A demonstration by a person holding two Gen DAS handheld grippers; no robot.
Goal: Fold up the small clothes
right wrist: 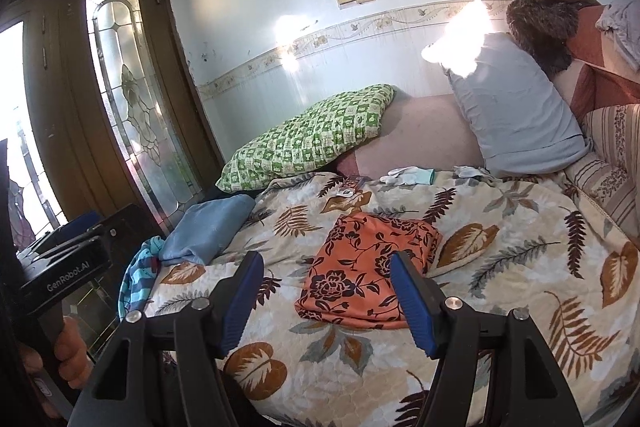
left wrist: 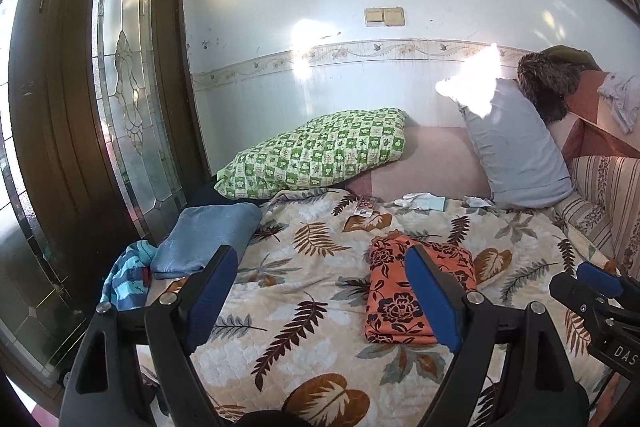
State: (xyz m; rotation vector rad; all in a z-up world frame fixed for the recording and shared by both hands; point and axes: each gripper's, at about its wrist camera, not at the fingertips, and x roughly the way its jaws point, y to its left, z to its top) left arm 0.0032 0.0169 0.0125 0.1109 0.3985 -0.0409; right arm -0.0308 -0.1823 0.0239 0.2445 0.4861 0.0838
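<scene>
Both grippers hang over the leaf-print quilt (left wrist: 304, 339) w/ nothing in them. The left gripper (left wrist: 324, 299) stands wide open, blue pads well apart, only bedding showing between them. The right gripper (right wrist: 326, 301) is open too, a bit narrower, and empty; in its own view the right pad overlaps the edge of the orange floral cloth (right wrist: 368, 267) (that looks like line of sight, not contact, but I can't be sure).

The orange cloth sits centre-right in the left wrist view and centre frame in the right wrist view, already a neat rectangle flat on the quilt. So that piece looks done, in my judgement. A blue cloth (left wrist: 204, 239) lies folded at the left edge of the bed, and a striped teal garment (left wrist: 128, 279) is bunched beside it at lower left, half off the bed's edge. That one is probably next.

What could go wrong:
- Striped piece hangs over the edge near the glass door (left wrist: 120, 99); a one-sided tug could drag it to the floor.
- It touches the blue cloth, so a careless pinch may catch both and undo that fold.
- Quilt is soft and puffy; pads pressed too deep could grab quilt along w/ garment.
- Reaching across, a gripper could brush the orange stack and skew it.
</scene>
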